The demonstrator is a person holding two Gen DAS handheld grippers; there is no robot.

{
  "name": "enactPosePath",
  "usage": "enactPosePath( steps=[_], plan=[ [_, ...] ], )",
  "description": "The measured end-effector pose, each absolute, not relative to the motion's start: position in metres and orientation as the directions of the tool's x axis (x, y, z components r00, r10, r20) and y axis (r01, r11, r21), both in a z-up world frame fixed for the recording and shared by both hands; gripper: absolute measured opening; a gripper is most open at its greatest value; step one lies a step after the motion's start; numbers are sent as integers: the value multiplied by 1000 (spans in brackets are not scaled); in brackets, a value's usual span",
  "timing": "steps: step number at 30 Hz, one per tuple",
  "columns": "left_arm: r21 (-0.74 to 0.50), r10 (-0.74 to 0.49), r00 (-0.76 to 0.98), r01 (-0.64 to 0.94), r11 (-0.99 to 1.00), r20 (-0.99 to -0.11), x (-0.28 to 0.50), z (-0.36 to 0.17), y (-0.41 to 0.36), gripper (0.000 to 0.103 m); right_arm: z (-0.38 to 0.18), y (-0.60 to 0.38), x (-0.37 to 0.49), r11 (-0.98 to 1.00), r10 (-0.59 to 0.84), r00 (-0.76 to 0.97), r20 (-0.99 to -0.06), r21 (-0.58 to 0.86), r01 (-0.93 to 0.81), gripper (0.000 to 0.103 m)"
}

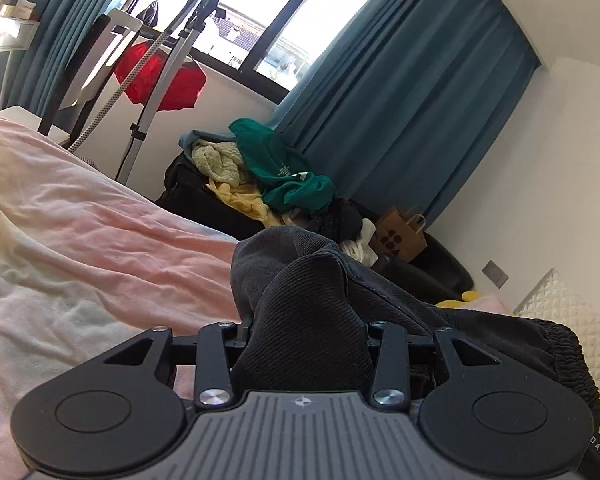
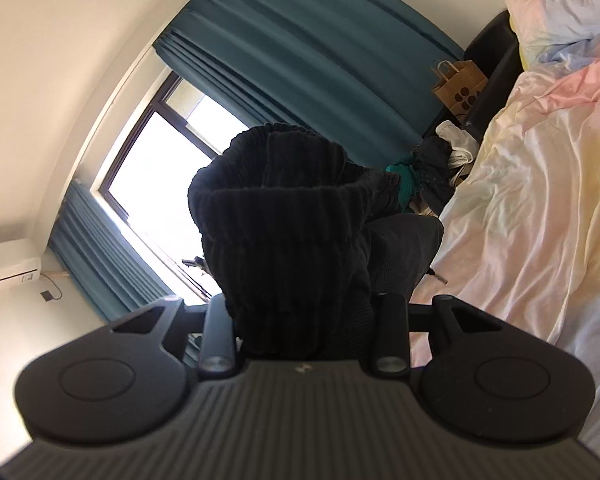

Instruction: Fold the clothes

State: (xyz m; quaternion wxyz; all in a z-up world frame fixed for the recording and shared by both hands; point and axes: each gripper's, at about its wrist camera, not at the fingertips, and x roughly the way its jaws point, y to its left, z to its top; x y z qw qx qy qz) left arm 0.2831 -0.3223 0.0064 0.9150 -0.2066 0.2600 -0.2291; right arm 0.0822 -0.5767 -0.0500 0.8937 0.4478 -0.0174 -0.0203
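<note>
the left gripper (image 1: 306, 336) has its fingers clamped on a bunched fold of the dark corduroy garment (image 1: 300, 280), which lies over the near right of the pink bed sheet (image 1: 100, 240). the right gripper (image 2: 304, 320) is likewise clamped on the garment's ribbed fabric (image 2: 284, 240), lifted against the far window (image 2: 156, 152). a clothes pile (image 1: 260, 172) sits far beyond the bed.

Both wrist views close, sharing bed (image 1: 80, 216), curtains (image 2: 300, 52)
</note>
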Motion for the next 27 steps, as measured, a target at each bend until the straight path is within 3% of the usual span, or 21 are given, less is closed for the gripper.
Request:
enactPosePath(
  steps=[3, 7, 11, 13, 19, 23, 27],
  plan=[
    [-422, -524, 724, 346, 838, -448, 305, -26, -357, 41, -90, -599, 91, 543, -102, 994, -38, 835, 88, 38],
    [-330, -489, 692, 364, 871, -530, 311, -71, -378, 43, -146, -609, 88, 432, -141, 974, -176, 874, 220, 39],
    [-277, -481, 649, 397, 875, -589, 312, -108, -368, 64, -190, -605, 73, 253, -133, 946, -295, 913, 320, 48],
    [-289, -483, 639, 390, 874, -599, 308, -114, -356, 68, -195, -603, 71, 237, -126, 946, -298, 917, 320, 48],
    [-254, -468, 657, 399, 881, -591, 273, -72, -332, 74, -185, -597, 56, 222, -90, 936, -340, 909, 352, 54],
    [-198, -466, 684, 436, 878, -560, 228, -33, -315, 79, -144, -578, 28, 360, -157, 918, -363, 845, 396, 63],
    [-153, -462, 719, 453, 878, -519, 180, -5, -296, 81, -101, -558, 1, 498, -234, 899, -370, 749, 437, 63]
  ],
)
